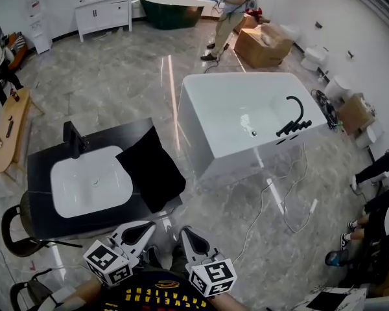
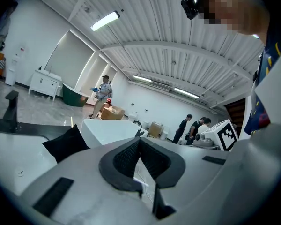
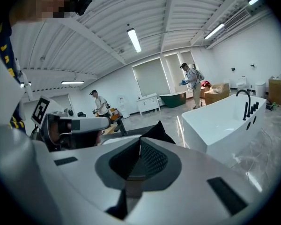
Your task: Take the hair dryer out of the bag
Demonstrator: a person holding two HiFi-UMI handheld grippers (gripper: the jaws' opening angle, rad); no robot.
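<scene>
Hair dryer not visible. Black bag (image 1: 149,167) lies at the 3 o'clock edge of the counter (image 1: 42,154), at 12 o'clock from both grippers. Left gripper (image 1: 141,232) and right gripper (image 1: 188,237): jaws fully together, nothing held. Open floor (image 1: 172,109) runs between counter and bathtub (image 1: 246,115). Yellow print on shirt (image 1: 159,297) is cut off and illegible.

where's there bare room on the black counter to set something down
The black counter is bare along its back strip, between the faucet and the bag, and in a narrow band along the near edge in front of the basin. The right end is crowded: the bag covers it.
</scene>
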